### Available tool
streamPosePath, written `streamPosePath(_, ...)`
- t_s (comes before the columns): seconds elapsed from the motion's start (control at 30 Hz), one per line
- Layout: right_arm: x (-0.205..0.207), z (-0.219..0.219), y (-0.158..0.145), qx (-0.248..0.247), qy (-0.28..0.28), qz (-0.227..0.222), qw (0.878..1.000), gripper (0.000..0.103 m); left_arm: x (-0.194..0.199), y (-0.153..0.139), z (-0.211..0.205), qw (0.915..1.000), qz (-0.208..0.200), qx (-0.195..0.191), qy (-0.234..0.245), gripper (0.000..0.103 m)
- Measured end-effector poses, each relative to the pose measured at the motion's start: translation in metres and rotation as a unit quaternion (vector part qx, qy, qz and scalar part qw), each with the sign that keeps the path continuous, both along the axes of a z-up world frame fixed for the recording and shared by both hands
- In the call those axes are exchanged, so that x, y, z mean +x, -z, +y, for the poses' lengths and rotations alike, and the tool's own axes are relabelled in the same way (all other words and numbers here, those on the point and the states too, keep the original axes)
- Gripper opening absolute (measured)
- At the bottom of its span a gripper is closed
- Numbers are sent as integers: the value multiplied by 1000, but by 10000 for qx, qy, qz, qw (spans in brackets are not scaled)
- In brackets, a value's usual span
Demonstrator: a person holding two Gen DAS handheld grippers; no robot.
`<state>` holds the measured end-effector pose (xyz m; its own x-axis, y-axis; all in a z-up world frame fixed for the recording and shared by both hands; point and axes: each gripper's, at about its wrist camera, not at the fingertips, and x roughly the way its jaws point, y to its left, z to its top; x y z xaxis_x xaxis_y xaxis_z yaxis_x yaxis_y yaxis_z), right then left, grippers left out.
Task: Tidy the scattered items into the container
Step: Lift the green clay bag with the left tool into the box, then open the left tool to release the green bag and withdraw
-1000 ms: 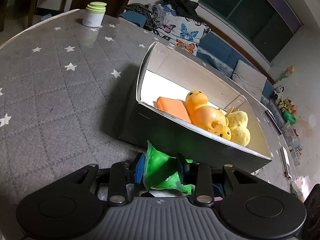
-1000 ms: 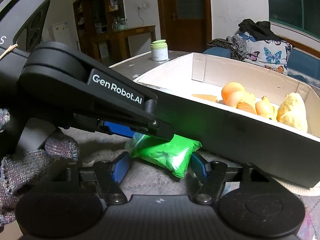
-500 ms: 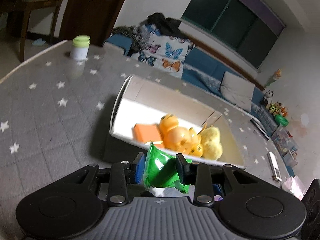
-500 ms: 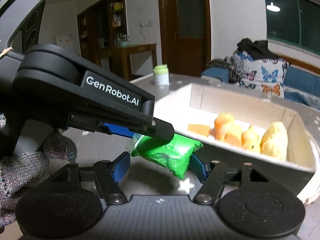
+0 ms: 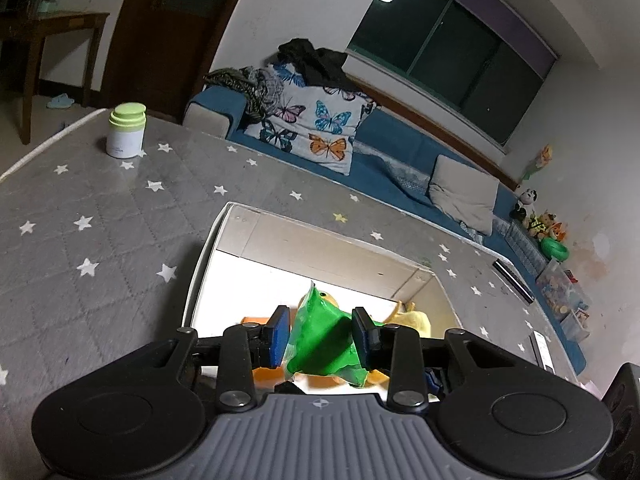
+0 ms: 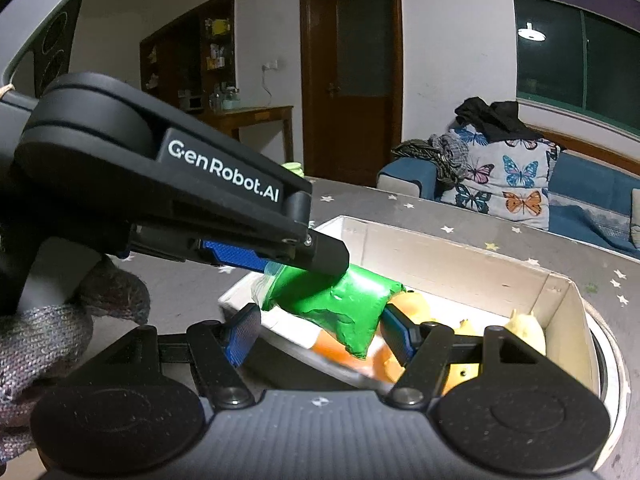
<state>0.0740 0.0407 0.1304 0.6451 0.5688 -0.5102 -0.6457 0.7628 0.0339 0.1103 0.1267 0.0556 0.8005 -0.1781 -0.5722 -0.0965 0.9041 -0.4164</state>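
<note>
My left gripper is shut on a green plastic pouch and holds it in the air above the near edge of the white cardboard box. The pouch also shows in the right wrist view, with the left gripper's finger on top of it. My right gripper is open, its blue pads on either side of the pouch, apart from it. In the box lie orange toys and a yellow plush.
A white jar with a green lid stands at the far left of the grey star-patterned table. A dark remote lies at the right edge. A blue sofa with a butterfly cushion is behind the table.
Both grippers have risen and moved forward. The green pouch went from table level beside the box wall to above the box's near edge, still in the left gripper.
</note>
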Motion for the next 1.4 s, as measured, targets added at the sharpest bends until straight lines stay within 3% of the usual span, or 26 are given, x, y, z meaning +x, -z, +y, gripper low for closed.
streamPosePath(0.47,30,11,22,-94,58,325,9994,67,26,28,13,9992,386,-86,-51,36)
streamPosePath(0.9,22,-6,17,17,145,252,9996,68,6,18,3,9996,165,226,-24,36)
streamPosePath(1.4,-11,-39,7,195,307,110,9993,91,-40,8,-23,9964,-124,836,-53,37)
